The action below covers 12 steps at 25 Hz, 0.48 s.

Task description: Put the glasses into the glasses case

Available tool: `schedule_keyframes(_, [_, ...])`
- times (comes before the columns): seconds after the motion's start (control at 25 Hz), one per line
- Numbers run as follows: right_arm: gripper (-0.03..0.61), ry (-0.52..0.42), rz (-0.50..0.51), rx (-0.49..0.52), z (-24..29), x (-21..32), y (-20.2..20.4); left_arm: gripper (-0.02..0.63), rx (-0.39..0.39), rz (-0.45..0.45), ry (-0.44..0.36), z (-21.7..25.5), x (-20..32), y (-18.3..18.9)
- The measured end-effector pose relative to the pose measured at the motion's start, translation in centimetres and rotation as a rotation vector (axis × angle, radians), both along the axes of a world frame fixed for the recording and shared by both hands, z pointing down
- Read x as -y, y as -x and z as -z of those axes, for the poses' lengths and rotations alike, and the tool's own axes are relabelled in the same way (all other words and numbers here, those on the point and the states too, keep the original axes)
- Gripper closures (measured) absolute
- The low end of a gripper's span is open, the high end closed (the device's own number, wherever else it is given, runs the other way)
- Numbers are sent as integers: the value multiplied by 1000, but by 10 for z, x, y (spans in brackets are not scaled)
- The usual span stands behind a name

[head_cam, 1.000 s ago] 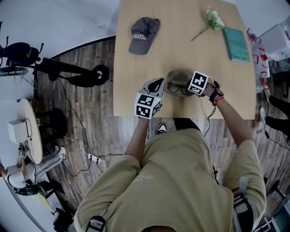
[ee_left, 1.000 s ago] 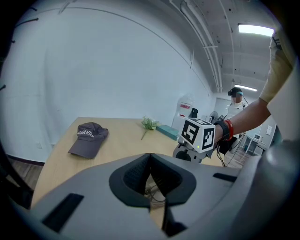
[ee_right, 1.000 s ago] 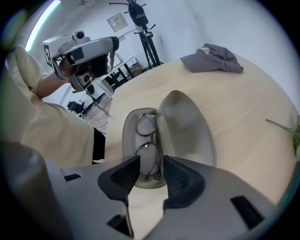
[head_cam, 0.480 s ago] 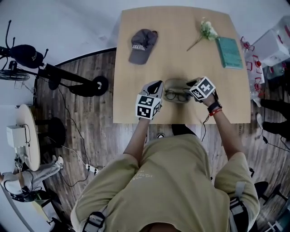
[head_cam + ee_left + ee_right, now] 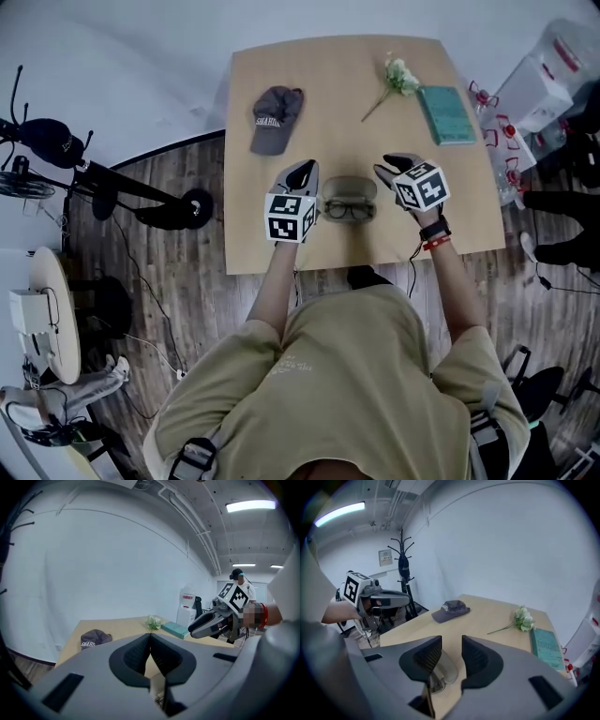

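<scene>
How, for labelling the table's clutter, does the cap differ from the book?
The cap is dark grey, soft and domed; the book is teal, flat and rectangular. The cap lies near the table's far left, the book far right by the flower. Both rest on the table.

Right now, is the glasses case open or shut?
Open. The glasses lie uncovered in the case, its lid up behind them.

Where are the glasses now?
Head view: on the table, the glasses lie at the near part of the grey case, between the left gripper and right gripper.
</scene>
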State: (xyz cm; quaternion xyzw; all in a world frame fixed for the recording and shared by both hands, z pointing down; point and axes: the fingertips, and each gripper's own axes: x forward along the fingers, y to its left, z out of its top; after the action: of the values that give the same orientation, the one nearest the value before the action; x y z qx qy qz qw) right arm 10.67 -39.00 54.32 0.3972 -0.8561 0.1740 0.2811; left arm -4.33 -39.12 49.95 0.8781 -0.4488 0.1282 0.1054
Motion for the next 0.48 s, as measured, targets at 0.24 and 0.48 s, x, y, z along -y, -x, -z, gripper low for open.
schedule_keyframes(0.24, [447, -158, -117, 69, 54, 0, -5, 591, 3, 0, -83, 35, -2, -6])
schedule_keyframes(0.48, [492, -239, -170, 147, 84, -16, -3, 591, -7, -8, -154, 65, -13, -21])
